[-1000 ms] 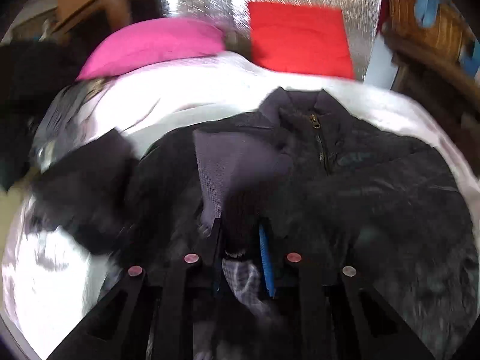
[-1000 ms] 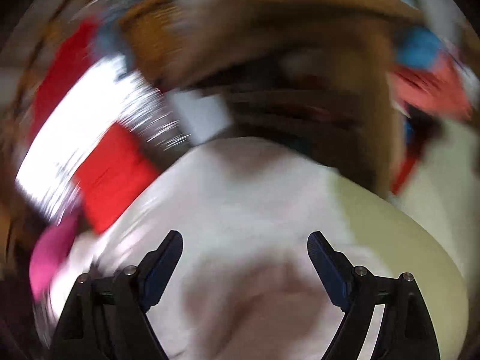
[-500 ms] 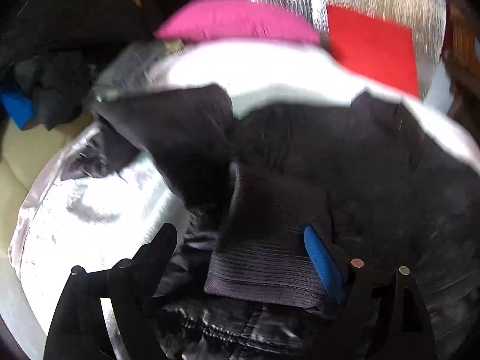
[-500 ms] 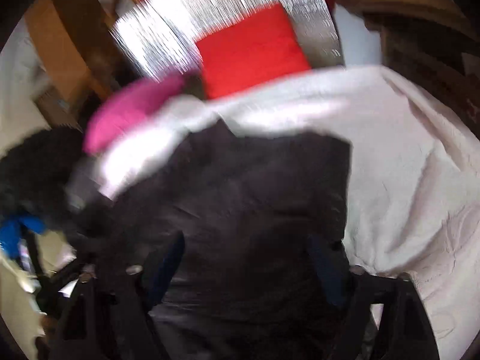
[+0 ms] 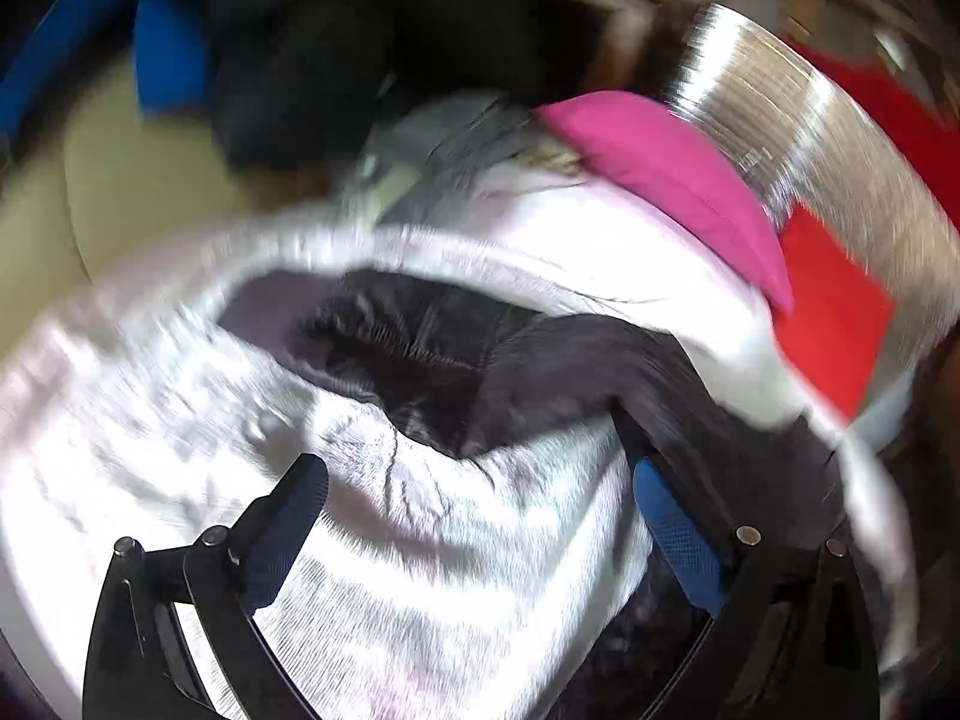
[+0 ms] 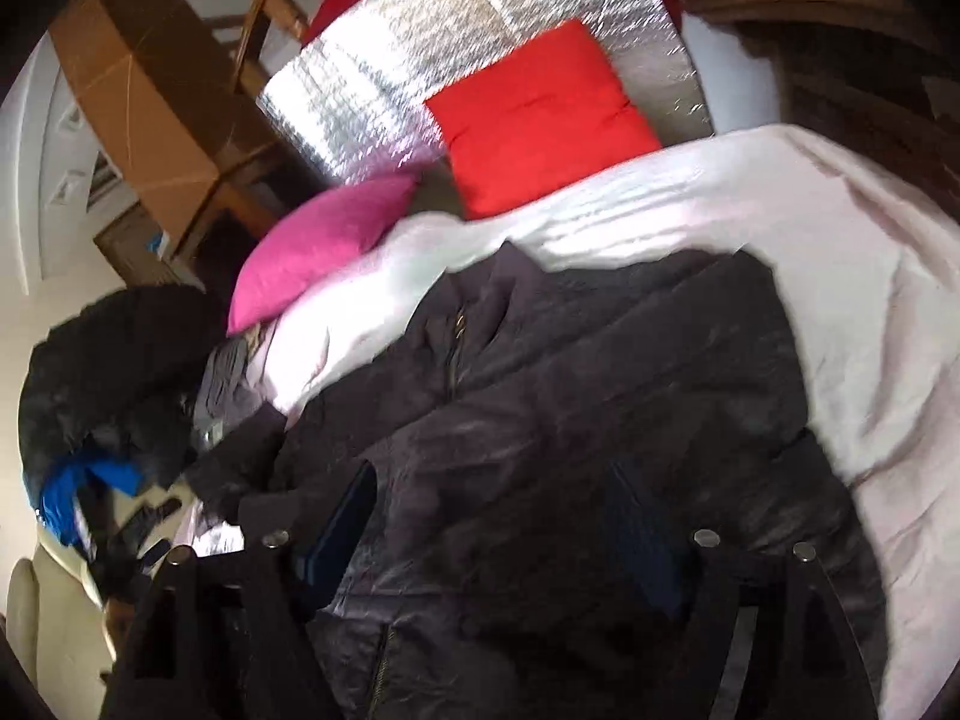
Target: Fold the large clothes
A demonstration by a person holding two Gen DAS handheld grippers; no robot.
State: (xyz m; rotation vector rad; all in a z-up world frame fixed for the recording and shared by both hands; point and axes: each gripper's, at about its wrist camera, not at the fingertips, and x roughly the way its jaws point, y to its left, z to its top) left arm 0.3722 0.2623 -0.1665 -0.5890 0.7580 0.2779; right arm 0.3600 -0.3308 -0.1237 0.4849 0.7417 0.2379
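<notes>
A large black zip-up jacket [image 6: 600,408] lies spread on the white bed sheet [image 6: 840,252], collar toward the pillows. In the left wrist view one crumpled sleeve [image 5: 432,360] lies ahead on the sheet [image 5: 420,570]. My left gripper [image 5: 480,528] is wide and its jaws are opening, with only sheet between them. Its right pad [image 5: 672,534] is by the jacket's edge. My right gripper [image 6: 492,534] hovers over the jacket's lower front, jaws opening. The fabric lies under them and the pads do not press on it.
A pink pillow [image 6: 324,240] and a red cushion [image 6: 540,120] lean on a silver foil panel [image 6: 420,60] at the bed's head. A heap of dark and blue clothes [image 6: 108,372] sits left of the bed. A cardboard box [image 6: 138,90] stands behind.
The left gripper let go of the jacket's cuff, opened and swung left over the sheet. The right gripper swung from the bed's far side to above the jacket.
</notes>
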